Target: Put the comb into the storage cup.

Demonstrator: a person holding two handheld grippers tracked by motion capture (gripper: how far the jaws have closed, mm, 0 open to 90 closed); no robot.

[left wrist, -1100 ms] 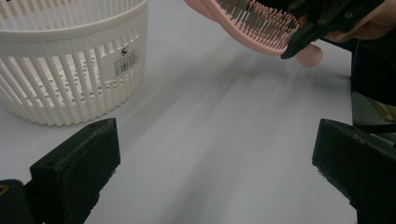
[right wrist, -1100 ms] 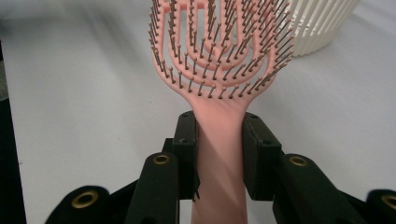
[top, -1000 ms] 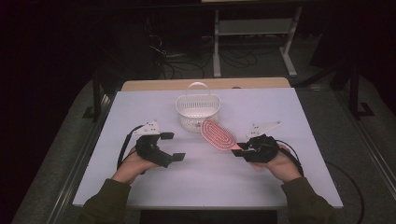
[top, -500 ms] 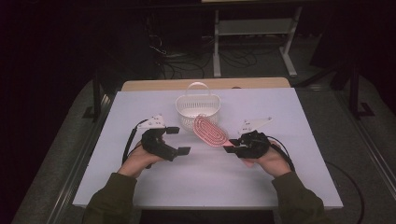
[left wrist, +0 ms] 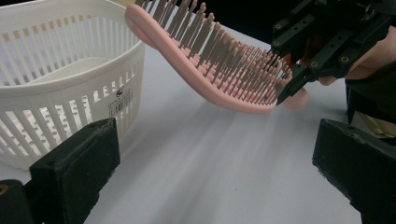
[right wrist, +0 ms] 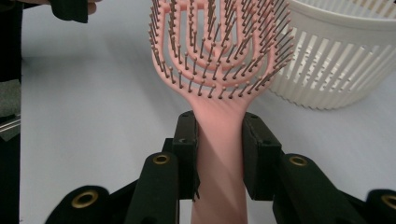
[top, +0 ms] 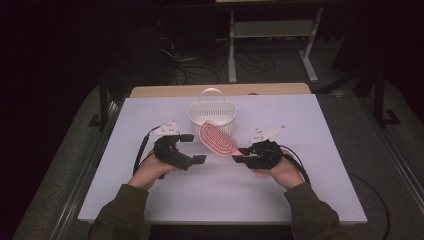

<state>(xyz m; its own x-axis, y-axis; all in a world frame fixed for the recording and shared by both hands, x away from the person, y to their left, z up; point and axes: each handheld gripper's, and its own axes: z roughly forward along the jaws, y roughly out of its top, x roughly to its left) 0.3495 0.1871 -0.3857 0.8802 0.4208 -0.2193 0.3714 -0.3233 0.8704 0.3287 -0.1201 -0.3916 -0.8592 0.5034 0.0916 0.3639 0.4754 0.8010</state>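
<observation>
Hairbrush [top: 217,140] pinched by its handle in right tool [top: 239,155], carried above desk [top: 300,120] toward basket [top: 212,113]; next: lift over rim, release; left tool [top: 192,148] spread, idle.

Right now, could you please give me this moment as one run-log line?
right gripper: shut on pink hairbrush handle | brush: off table, head near white basket | left gripper: open, holding nothing
</observation>
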